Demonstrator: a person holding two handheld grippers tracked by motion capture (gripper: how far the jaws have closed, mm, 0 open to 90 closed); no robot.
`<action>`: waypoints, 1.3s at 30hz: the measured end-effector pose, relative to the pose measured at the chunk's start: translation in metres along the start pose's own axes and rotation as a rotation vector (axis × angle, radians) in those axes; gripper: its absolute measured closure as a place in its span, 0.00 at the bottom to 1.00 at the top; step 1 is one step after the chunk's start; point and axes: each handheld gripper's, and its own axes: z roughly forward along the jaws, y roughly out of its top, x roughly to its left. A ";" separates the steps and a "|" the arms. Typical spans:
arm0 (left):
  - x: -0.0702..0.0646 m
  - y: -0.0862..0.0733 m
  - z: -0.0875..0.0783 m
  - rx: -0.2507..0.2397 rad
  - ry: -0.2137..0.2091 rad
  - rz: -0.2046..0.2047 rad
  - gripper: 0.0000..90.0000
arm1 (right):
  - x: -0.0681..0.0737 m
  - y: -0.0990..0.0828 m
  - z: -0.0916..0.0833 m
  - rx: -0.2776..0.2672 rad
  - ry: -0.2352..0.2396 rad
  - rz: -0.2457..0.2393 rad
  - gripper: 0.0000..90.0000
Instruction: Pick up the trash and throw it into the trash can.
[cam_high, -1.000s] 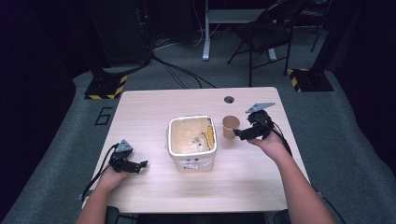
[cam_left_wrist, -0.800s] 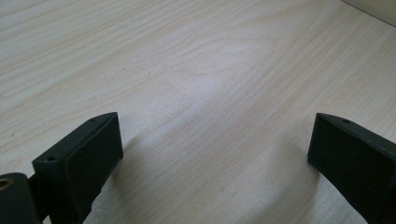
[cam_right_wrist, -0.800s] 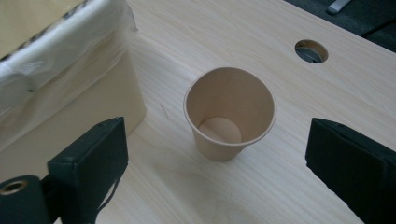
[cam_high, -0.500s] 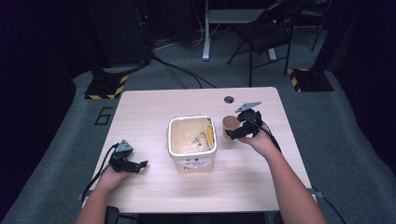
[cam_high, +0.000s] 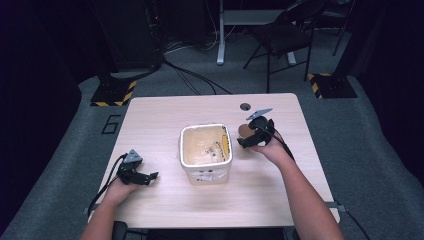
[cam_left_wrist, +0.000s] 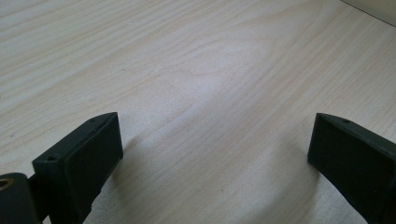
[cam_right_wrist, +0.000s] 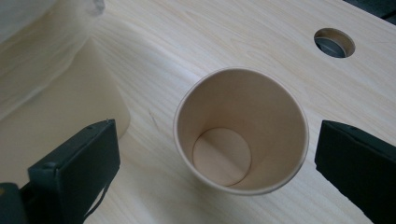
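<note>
Wood table (cam_high: 165, 115): tub (cam_high: 205, 152) beside cup (cam_right_wrist: 240, 130); right gripper (cam_right_wrist: 217, 154) jaws spread, just opened.

Cup (cam_high: 246, 131) just right of tub (cam_high: 205, 152), table (cam_high: 165, 112) ctr.

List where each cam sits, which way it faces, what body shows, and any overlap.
High view: above the person's side, looking forward and down at the table; both forearms, left claw, right claw.
Left gripper view: on the left claw, facing bare tabletop.
Right gripper view: on the right claw, facing down at a paper cup.
Shared: cup, white tub.
</note>
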 end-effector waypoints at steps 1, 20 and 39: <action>0.000 0.000 0.000 0.000 0.000 0.000 0.03 | -0.001 0.000 0.001 -0.001 0.000 0.008 0.00; 0.001 0.000 0.000 0.001 -0.001 0.006 0.03 | -0.015 0.001 0.012 0.021 0.032 0.026 0.18; 0.001 0.000 0.001 -0.002 -0.004 0.008 0.03 | -0.001 0.014 -0.024 -0.019 0.062 -0.040 0.20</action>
